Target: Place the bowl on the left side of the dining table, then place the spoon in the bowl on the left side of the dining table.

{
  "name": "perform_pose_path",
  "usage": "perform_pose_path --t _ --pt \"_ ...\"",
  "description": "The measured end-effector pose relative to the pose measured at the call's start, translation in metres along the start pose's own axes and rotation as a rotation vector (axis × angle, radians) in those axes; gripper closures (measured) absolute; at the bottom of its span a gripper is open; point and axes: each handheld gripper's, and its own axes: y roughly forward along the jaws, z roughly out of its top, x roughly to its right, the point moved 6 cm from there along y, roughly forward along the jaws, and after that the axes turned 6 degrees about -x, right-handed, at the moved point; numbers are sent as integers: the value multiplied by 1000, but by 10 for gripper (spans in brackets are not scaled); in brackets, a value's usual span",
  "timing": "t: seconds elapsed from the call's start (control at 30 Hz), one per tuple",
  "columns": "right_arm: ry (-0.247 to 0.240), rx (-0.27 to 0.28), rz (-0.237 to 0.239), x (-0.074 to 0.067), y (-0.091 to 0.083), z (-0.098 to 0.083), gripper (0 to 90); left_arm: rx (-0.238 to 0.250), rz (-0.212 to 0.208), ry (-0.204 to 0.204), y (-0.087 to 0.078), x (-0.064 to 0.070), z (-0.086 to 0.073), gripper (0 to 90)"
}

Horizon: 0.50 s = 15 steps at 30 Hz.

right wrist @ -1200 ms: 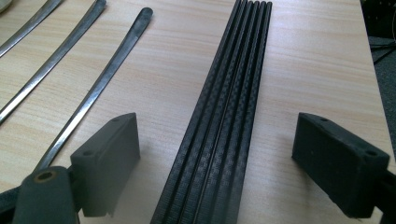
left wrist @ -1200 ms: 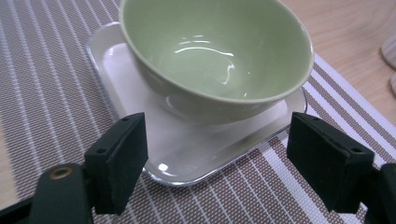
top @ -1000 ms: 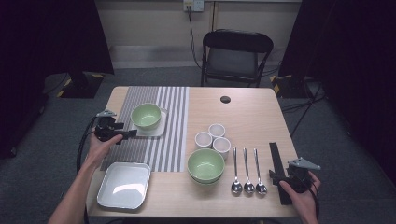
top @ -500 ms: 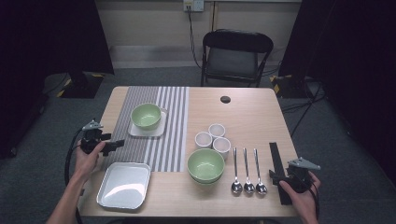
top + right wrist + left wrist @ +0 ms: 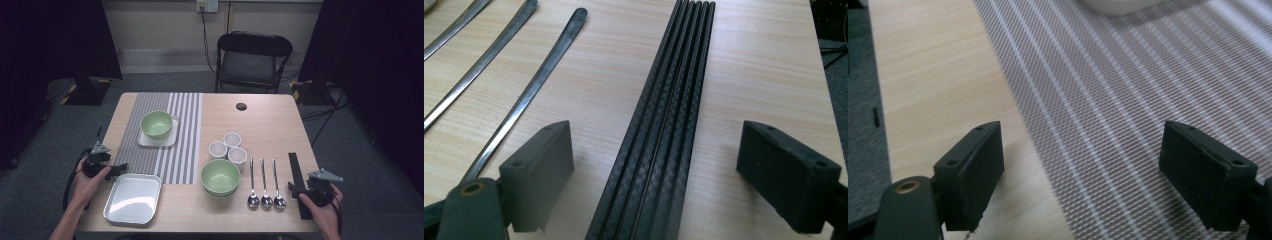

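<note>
Looks like a table-setting job caught between grabs. The left gripper (image 5: 116,169) sits low at the left edge of the desk (image 5: 260,125), just beside the top-left corner of the white tray (image 5: 133,198). In the left gripper view its jaws stand wide and they've just been opening, with nothing between them, only the striped placemat (image 5: 1128,100) and bare wood underneath. My guess is the tray is the next pick, so that gripper needs to drop over the tray's rim and close on it.

The right gripper (image 5: 296,190) rests at the front right corner, jaws spread wide too, straddling the bundle of black chopsticks (image 5: 664,125) without touching them. The spoons (image 5: 524,95) lie just to its left.

Pose-wise: both forearms come in from the bottom. The left hand is angled inward so the gripper points level toward the tray, while the right hand holds its gripper pointing forward along the chopsticks.
</note>
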Motion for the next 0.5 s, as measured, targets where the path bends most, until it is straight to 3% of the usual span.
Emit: perform_pose_path --t 0.17,0.3,0.5 --pt "1 0 1 0 0 0 141 54 -15 0 2 -1 -3 141" --pt "-1 3 8 1 0 0 146 56 -13 9 2 -2 -3 135" --pt "46 10 33 6 -8 7 215 57 -13 8 2 -2 -3 135"
